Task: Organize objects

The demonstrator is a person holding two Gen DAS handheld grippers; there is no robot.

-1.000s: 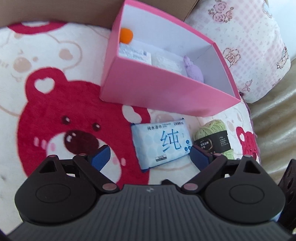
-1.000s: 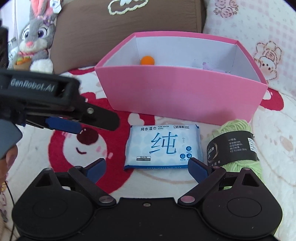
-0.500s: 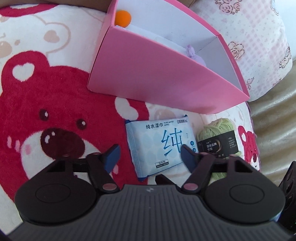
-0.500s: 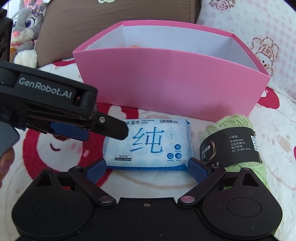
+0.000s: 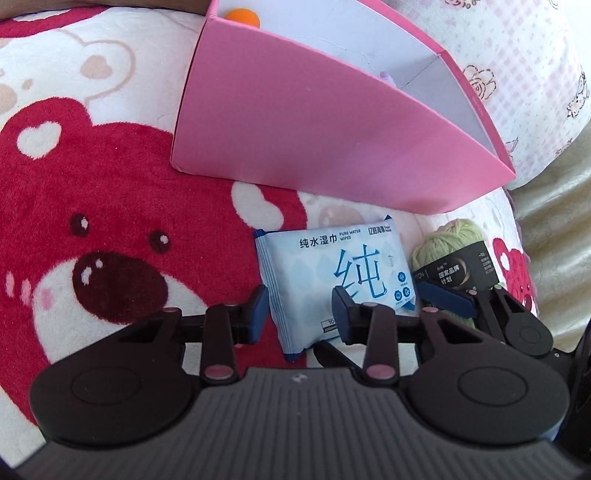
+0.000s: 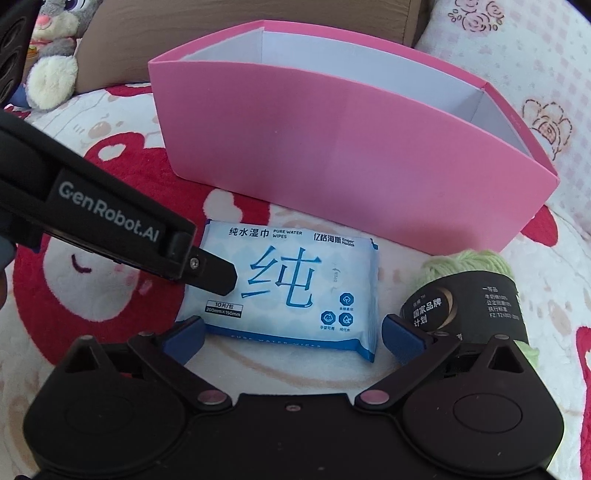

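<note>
Right in front of the pink box (image 6: pixel 351 162), on the bear blanket (image 5: pixel 92 206), lies the pack of wipes (image 6: pixel 291 291). The left gripper (image 5: pixel 299 314) has just been closing, and its jaws now stand narrow around the pack's left end; whether the pads actually press on it cannot be told. The right gripper (image 6: pixel 291 334) stands wide at the pack's near edge, one blue fingertip (image 6: pixel 184 334) at either corner, holding nothing. Just right of the pack, also in front of the box, lies a green yarn ball (image 6: pixel 476 295) with a black label. An orange ball (image 5: pixel 242 15) shows inside the box.
</note>
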